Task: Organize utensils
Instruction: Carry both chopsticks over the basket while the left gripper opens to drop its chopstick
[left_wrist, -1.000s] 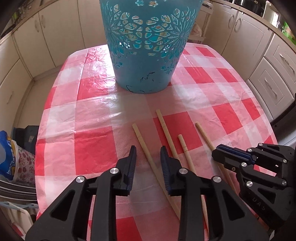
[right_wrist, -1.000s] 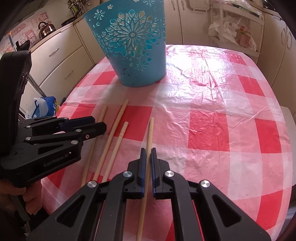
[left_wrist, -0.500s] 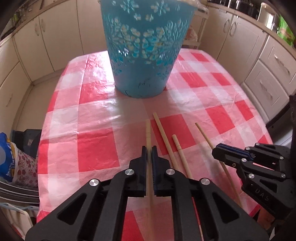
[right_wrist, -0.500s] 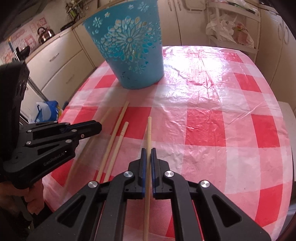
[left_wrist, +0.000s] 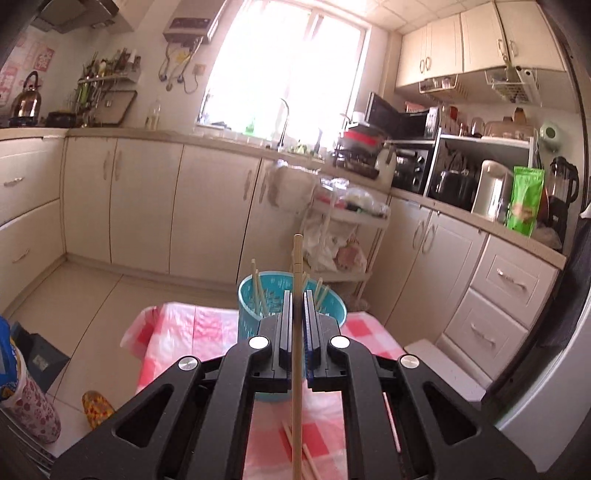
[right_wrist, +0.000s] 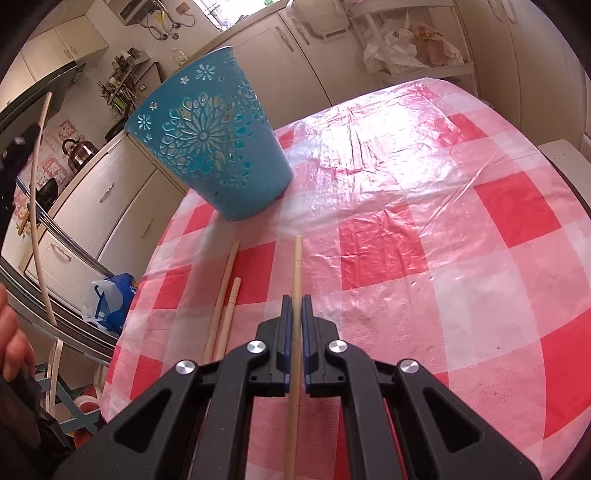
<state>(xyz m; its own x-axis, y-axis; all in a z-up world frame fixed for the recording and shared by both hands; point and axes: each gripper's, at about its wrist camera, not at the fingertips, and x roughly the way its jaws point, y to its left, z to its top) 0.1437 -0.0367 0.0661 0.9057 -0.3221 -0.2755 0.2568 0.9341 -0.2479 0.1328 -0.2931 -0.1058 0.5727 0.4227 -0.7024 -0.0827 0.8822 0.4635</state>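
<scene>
My left gripper (left_wrist: 296, 299) is shut on a wooden chopstick (left_wrist: 297, 266) and holds it high above the table, pointing over the blue cut-out basket (left_wrist: 247, 295), which holds several chopsticks. My right gripper (right_wrist: 294, 304) is shut on another chopstick (right_wrist: 297, 258), lifted a little over the red-checked tablecloth (right_wrist: 424, 240). Two loose chopsticks (right_wrist: 225, 295) lie on the cloth left of it. The basket (right_wrist: 210, 147) stands at the far left of the table. The left-held chopstick (right_wrist: 37, 184) shows at the left edge of the right wrist view.
Kitchen cabinets (left_wrist: 147, 206) and a white cart (left_wrist: 351, 221) with bags surround the table. A blue bag (right_wrist: 114, 295) and floor clutter lie off the table's left edge. Two loose chopsticks (left_wrist: 306, 454) show below the left gripper.
My left gripper closed on a chopstick, then lifted it high and tilted up toward the room. My right gripper raised its chopstick slightly and shifted view toward the basket.
</scene>
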